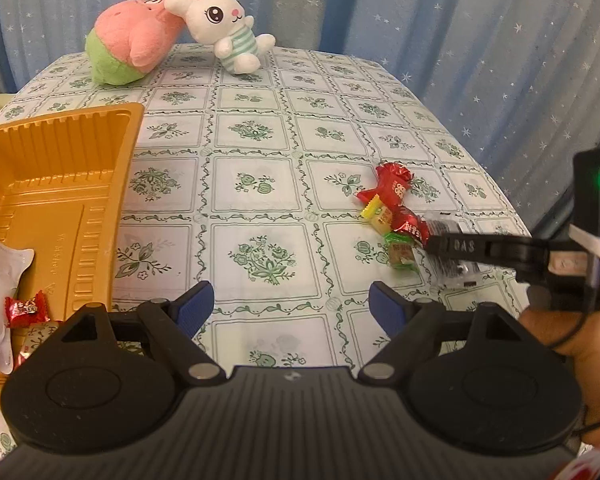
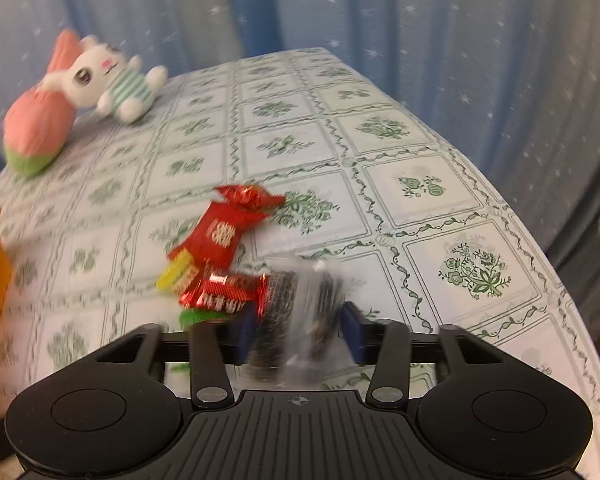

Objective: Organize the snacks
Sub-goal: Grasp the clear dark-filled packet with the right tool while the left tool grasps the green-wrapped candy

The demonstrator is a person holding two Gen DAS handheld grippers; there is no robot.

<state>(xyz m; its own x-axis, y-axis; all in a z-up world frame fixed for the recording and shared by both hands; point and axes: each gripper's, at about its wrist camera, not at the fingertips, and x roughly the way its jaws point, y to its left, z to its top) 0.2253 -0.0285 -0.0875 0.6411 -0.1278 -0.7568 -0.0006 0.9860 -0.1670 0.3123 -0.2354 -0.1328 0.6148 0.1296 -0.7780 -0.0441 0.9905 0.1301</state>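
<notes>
A small heap of snacks lies at the table's right: a large red packet (image 2: 220,236), a yellow candy (image 2: 176,274), a small red candy (image 2: 224,292), a green candy (image 2: 198,316) and a clear-wrapped dark snack (image 2: 300,300). My right gripper (image 2: 300,320) has its blue pads against both sides of the clear-wrapped snack, though this view is blurred. In the left wrist view the right gripper (image 1: 432,242) reaches into the heap from the right. My left gripper (image 1: 290,300) hovers open over bare tablecloth with nothing between its fingers. The orange tray (image 1: 60,168) at left holds a white packet (image 1: 0,292) and a red candy (image 1: 26,312).
A pink and green plush (image 1: 128,40) and a white rabbit plush (image 1: 224,24) lie at the table's far edge. Blue starred curtains hang behind. The table's right edge (image 2: 540,240) curves close to the snack heap. A hand (image 1: 572,340) holds the right gripper.
</notes>
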